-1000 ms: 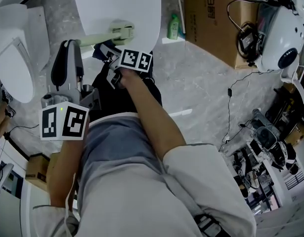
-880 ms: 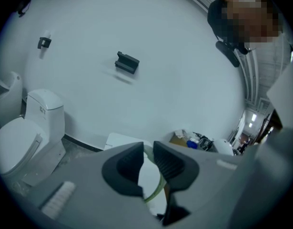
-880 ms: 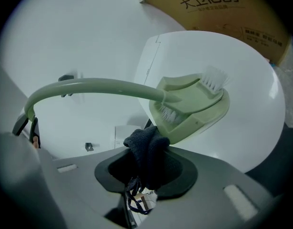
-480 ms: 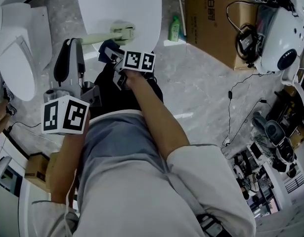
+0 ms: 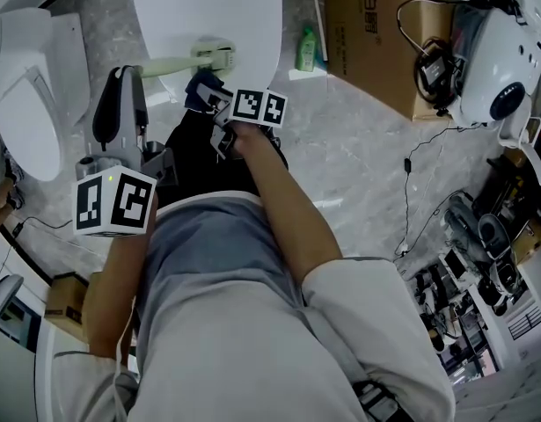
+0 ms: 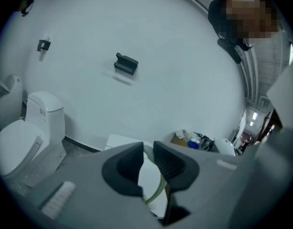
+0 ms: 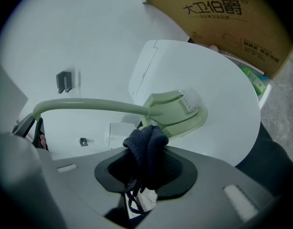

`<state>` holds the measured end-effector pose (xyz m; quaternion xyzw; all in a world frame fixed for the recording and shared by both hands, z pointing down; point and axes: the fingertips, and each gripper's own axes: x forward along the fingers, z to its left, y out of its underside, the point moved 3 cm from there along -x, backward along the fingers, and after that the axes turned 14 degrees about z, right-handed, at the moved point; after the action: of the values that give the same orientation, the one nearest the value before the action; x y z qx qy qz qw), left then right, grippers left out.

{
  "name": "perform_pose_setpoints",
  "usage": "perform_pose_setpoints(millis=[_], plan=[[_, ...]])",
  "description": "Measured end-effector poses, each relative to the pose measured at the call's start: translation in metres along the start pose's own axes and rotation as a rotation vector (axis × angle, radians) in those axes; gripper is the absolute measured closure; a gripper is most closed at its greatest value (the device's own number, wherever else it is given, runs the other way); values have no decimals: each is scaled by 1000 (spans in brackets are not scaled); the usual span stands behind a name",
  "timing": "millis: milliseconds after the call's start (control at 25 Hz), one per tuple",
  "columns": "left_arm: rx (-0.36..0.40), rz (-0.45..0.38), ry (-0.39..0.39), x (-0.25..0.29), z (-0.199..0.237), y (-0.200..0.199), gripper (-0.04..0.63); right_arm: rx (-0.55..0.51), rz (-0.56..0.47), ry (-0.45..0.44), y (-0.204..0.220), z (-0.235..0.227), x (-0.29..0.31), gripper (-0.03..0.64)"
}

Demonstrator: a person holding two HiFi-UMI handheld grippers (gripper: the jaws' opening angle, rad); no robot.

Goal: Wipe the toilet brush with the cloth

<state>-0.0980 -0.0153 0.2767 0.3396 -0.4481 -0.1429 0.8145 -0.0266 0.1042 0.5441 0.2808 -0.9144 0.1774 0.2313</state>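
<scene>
We see the left gripper point(image 6: 147, 163) with its jaws pressed almost together, pinching the thin pale-green handle point(image 6: 156, 193) of the toilet brush point(image 7: 176, 109). That grip seems meant to hold the brush out level and steady so the other side can work on it. In the head view the brush lies across the upper middle of the frame, its bristled head over the edge of a white rounded surface point(image 5: 208, 7), off the floor and within easy reach.

The right gripper point(image 7: 146, 170) is clamped on a bunched dark cloth point(image 7: 147, 149), and the wad sticks out past the jaws so that fabric, not plastic, meets the brush. In the right gripper view the cloth sits at the centre of the frame, right under the neck where handle joins head. It is very close, though we cannot tell whether it actually touches.

We judge the wiping to be under way at the neck, with the long handle and the head yet to cover. A toilet point(image 5: 24, 112) stands at the left edge of the head view, apart from the work.
</scene>
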Motion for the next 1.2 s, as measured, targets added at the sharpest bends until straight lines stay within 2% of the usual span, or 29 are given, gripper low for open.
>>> perform_pose_setpoints(millis=[560,1200], plan=[[-15,-10,-12,-2,4,-3,595,-28,19,57,-4,-14,-22,509],[-11,-6,-45,-1,-1,0,595,-179,91,194,-17,-32,-35,509]])
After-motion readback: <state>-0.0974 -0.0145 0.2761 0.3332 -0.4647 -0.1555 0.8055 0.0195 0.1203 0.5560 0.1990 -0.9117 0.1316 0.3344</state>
